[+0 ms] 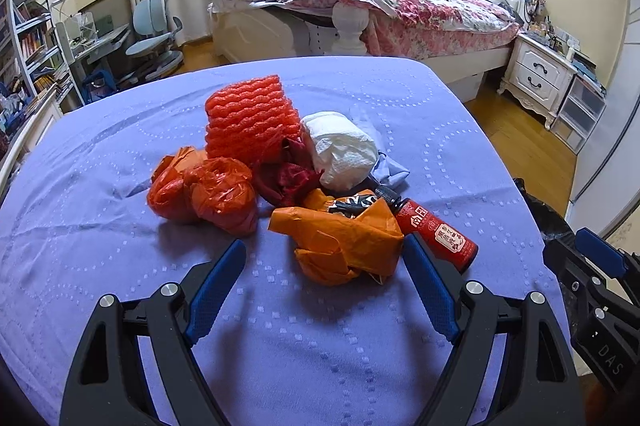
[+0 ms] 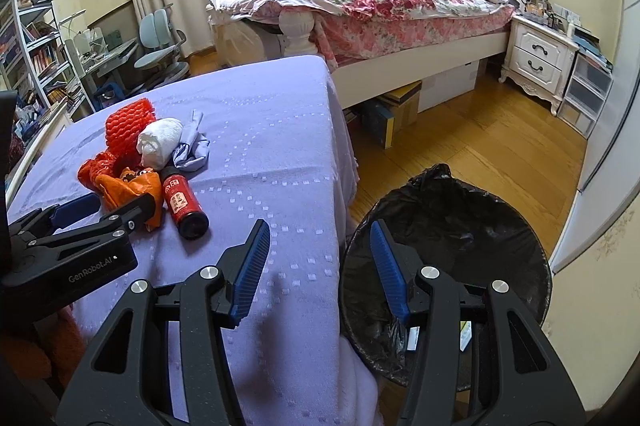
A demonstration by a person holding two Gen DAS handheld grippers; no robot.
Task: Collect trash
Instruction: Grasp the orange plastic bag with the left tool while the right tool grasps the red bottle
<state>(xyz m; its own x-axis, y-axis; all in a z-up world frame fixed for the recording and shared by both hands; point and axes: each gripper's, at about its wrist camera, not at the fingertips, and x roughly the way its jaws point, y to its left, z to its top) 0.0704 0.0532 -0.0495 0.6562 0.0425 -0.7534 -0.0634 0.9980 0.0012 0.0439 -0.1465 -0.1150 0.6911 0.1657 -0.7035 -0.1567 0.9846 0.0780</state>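
A heap of trash lies on the purple tablecloth: a red foam net, crumpled red plastic bags, a white paper wad, an orange wrapper and a red bottle with a black cap. My left gripper stands open just short of the orange wrapper, whose near edge lies between its fingertips without touching the pads. My right gripper is open and empty, over the table's right edge and the rim of the black-lined bin. The same bottle lies to its left.
A bed with a floral quilt stands behind the table. A white nightstand and drawers are at the right, a desk, chair and bookshelf at the left. Wooden floor lies between table and bed.
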